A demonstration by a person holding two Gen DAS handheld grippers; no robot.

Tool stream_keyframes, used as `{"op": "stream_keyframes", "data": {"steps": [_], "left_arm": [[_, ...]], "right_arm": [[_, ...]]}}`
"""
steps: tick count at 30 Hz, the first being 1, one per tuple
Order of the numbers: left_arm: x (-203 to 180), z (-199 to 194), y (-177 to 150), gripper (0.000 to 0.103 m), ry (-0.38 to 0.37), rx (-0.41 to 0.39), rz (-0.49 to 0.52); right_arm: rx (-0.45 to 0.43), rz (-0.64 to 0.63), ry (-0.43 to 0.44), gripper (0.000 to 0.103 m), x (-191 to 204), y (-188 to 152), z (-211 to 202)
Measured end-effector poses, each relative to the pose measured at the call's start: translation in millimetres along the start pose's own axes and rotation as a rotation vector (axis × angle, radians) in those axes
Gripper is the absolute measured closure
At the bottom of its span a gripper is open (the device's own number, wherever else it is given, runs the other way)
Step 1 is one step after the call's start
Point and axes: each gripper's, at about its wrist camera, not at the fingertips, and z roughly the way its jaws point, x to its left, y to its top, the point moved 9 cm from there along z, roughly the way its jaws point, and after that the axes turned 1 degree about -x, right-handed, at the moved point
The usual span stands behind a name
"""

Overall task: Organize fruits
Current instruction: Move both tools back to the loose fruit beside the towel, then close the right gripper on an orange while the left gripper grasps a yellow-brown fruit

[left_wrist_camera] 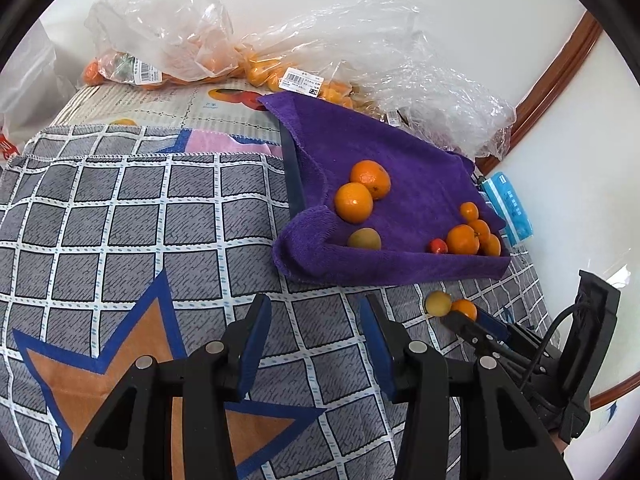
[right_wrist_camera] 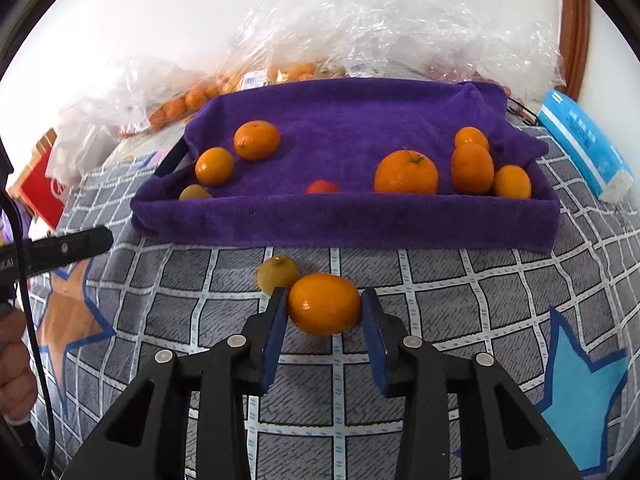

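Note:
A small orange [right_wrist_camera: 324, 304] lies on the checked cloth [right_wrist_camera: 440, 292] in front of the purple towel-lined tray [right_wrist_camera: 344, 216]. My right gripper [right_wrist_camera: 325, 300] is shut on it, one blue pad against each side. A yellow-green fruit [right_wrist_camera: 277, 274] touches the orange on its far left. In the left wrist view the same pair, orange [left_wrist_camera: 465, 307] and yellow fruit [left_wrist_camera: 438, 303], sits at the right gripper's tips. The tray holds two oranges [left_wrist_camera: 362, 190] at its left, a yellowish fruit [left_wrist_camera: 364, 239], a small red fruit [left_wrist_camera: 438, 246] and a cluster of oranges [left_wrist_camera: 472, 236]. My left gripper [left_wrist_camera: 315, 304] hangs open over bare cloth.
Clear plastic bags [left_wrist_camera: 304, 60] of orange fruit lie behind the tray against the white wall. A blue tissue pack [right_wrist_camera: 584, 144] rests right of the tray. A red box [right_wrist_camera: 40, 192] stands far left, and a hand [right_wrist_camera: 12, 376] shows at the left edge.

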Motion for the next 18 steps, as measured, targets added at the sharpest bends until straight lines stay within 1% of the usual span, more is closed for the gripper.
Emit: {"op": "stream_keyframes", "data": {"steps": [2,7,18], "left_arm": [[-3,0,-1,0.059,0.006,-0.001,0.006],[-19,8,-6,0.059,0.004,0.012,0.023],[-84,36,-17,0.059,-0.108,0.053,0.099]], "right_arm": [[-0.008,0.001,0.011,0.066,0,0,-3],[-0.065,0.000,-0.001,0.066,-13,3,-23],[-0.086,0.106,-0.089,0.066,-80,-3,-51]]}}
